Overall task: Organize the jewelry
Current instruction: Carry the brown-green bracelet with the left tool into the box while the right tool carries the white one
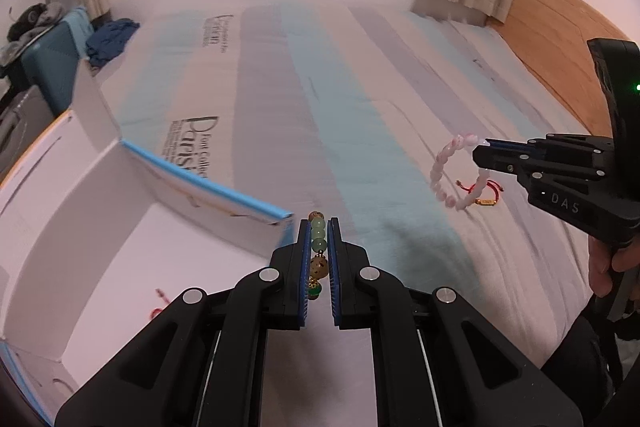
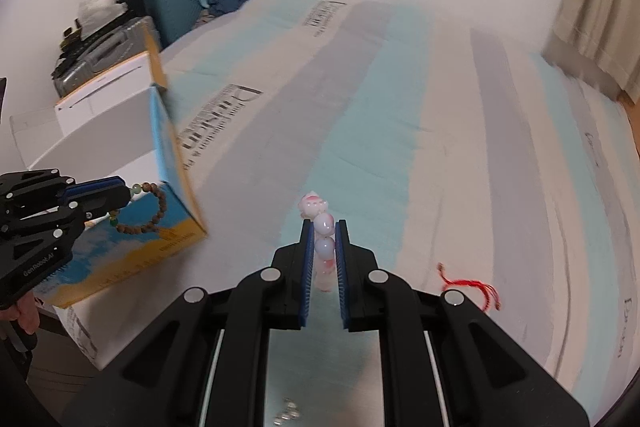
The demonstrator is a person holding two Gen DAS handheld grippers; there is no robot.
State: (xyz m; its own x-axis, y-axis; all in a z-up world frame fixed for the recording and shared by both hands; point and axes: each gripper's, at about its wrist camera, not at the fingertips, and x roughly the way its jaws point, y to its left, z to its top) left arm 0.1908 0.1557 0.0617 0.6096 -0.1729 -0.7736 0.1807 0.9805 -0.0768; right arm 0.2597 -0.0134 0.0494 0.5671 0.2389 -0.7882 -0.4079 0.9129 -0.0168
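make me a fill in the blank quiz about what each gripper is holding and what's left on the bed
The left gripper is shut on a bracelet of brown wooden and pale ____ beads.
The right gripper is shut on a bracelet of ____ beads.
The string bracelet lying on the bed is ____.
The open box lies on the ____ gripper's side.

Missing words: green; pink; red; left

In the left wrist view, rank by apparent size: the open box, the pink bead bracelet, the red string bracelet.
1. Open box, by far the largest.
2. Pink bead bracelet, hanging from the right gripper.
3. Red string bracelet, lying on the bedsheet; it is partly hidden behind the pink one, so its full extent is unsure.
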